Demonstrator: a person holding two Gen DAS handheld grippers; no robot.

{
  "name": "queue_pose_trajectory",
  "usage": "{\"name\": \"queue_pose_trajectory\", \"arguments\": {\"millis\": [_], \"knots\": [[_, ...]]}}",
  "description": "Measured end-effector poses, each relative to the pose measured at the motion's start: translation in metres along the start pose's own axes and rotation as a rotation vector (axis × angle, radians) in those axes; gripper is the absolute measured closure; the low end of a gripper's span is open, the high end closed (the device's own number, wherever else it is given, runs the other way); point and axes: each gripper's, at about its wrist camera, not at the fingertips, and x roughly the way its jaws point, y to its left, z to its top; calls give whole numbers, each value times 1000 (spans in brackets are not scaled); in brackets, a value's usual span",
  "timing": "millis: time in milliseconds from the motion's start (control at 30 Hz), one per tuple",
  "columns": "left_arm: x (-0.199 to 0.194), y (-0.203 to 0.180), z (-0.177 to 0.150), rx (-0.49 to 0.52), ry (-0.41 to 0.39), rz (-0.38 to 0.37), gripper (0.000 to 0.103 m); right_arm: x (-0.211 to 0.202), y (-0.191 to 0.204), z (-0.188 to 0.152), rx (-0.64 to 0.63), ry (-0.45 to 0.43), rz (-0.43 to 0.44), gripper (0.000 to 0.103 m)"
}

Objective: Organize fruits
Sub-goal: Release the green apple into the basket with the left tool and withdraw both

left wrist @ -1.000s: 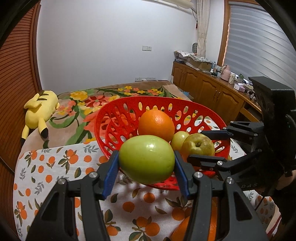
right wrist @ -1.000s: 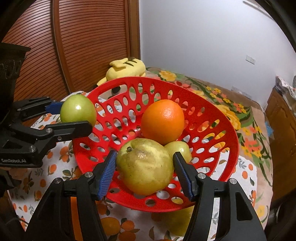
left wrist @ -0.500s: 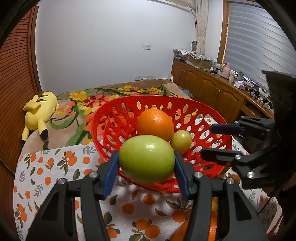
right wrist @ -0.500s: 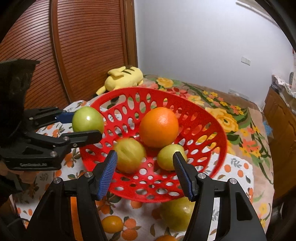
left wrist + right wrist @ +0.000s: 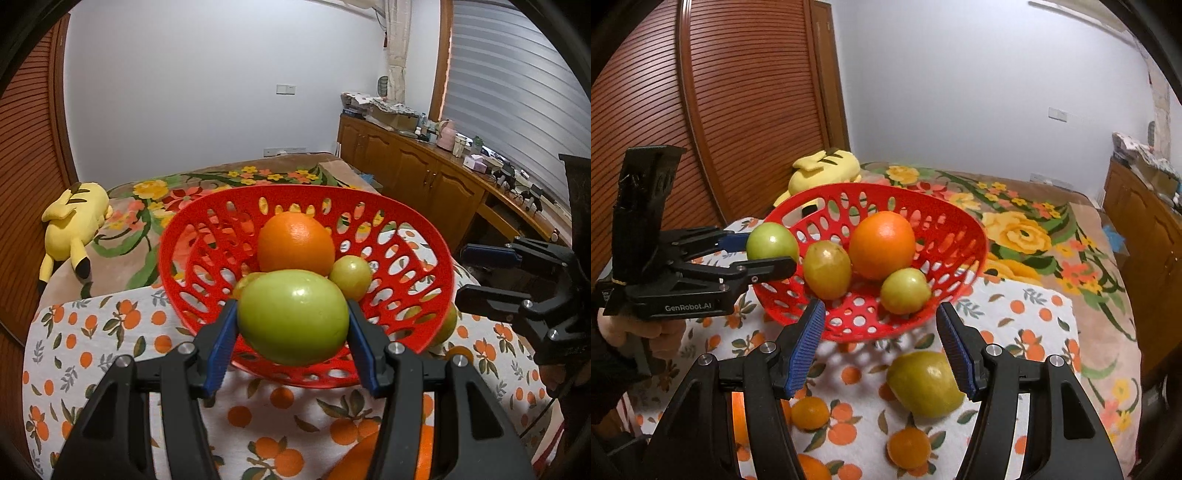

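Observation:
My left gripper (image 5: 291, 334) is shut on a green apple (image 5: 291, 310), held just in front of the near rim of a red perforated basket (image 5: 417, 236). In the basket lie an orange (image 5: 295, 243) and a small green fruit (image 5: 350, 272). In the right wrist view the basket (image 5: 955, 236) also holds a yellow-green fruit (image 5: 827, 269) beside the orange (image 5: 882, 245) and the small green fruit (image 5: 905, 291). My right gripper (image 5: 882, 347) stands open and empty before the basket. The left gripper (image 5: 764, 254) shows there at the basket's left rim with the apple (image 5: 772, 242).
On the orange-print cloth (image 5: 1015, 332) in front of the basket lie a large yellow-green fruit (image 5: 925, 384) and small oranges (image 5: 809, 412). A yellow plush toy (image 5: 74, 221) rests on the floral blanket behind. Wooden cabinets (image 5: 424, 173) run along the right.
My right gripper let go of the yellow-green fruit inside the basket and drew back toward the near side, empty. The left gripper kept its hold on the apple and barely moved.

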Motion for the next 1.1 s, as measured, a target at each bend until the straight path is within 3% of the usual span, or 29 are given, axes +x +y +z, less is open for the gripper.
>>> {"name": "queue_pose_trajectory", "arguments": {"millis": [333, 467, 600, 1100], "knots": [[4, -26, 4, 39, 17, -21, 48, -12, -14, -23, 50, -1, -32, 39], [-3, -33, 6, 48, 0, -23, 39, -17, -21, -34, 80, 2, -41, 39], [-14, -38, 4, 53, -11, -23, 39, -25, -21, -46, 111, 0, -48, 39], [-72, -39, -58, 19, -16, -33, 39, -43, 10, -101, 177, 12, -75, 37]]}}
